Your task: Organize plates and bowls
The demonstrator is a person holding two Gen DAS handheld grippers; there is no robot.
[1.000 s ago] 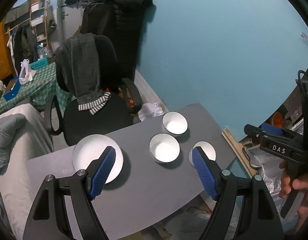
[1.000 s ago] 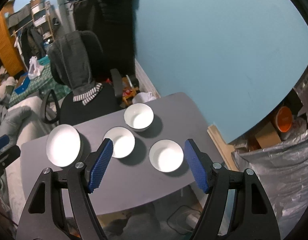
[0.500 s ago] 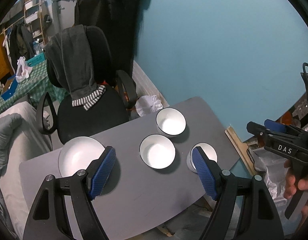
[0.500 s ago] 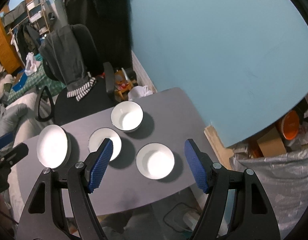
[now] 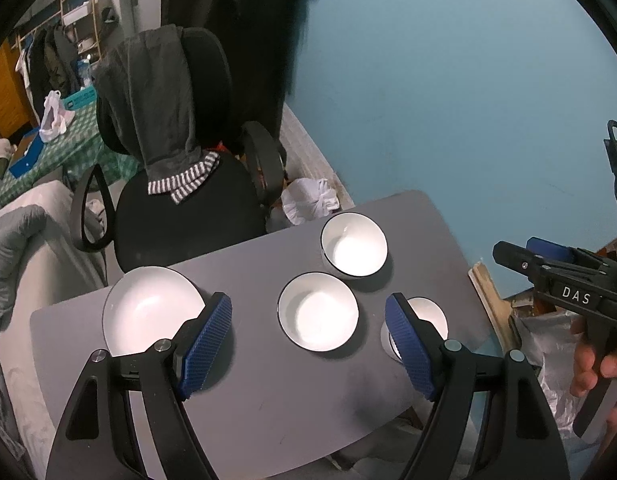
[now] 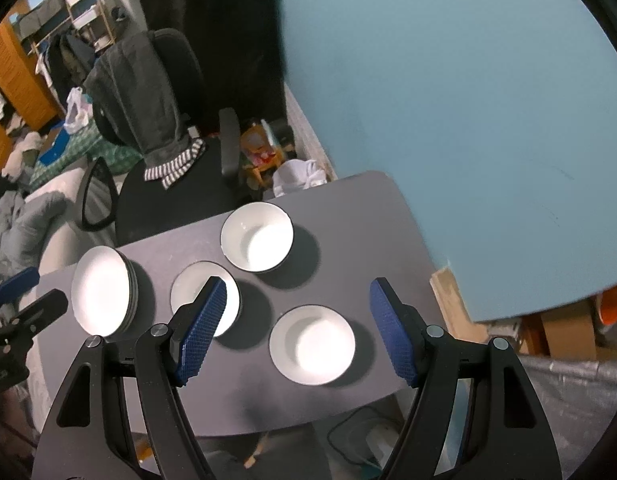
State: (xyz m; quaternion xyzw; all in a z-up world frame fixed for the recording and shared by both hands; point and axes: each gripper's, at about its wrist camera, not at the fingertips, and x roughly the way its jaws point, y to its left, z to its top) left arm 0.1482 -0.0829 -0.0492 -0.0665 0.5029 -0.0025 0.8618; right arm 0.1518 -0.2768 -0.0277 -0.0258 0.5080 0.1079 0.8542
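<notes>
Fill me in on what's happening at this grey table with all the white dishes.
A person holds a two-finger gripper in each hand above a small grey table. Both the left gripper and the right gripper are open and hold nothing. Below them sit a stack of white plates at the left end and three white bowls, apart from one another: a deep bowl toward the back, a middle bowl, and a near bowl lying between the right gripper's fingers in its view. No dish is touched yet.

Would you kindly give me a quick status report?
Left tool and right tool open, empty. Three white bowls and stacked white plates untouched on grey table. Nothing obstructing.
</notes>
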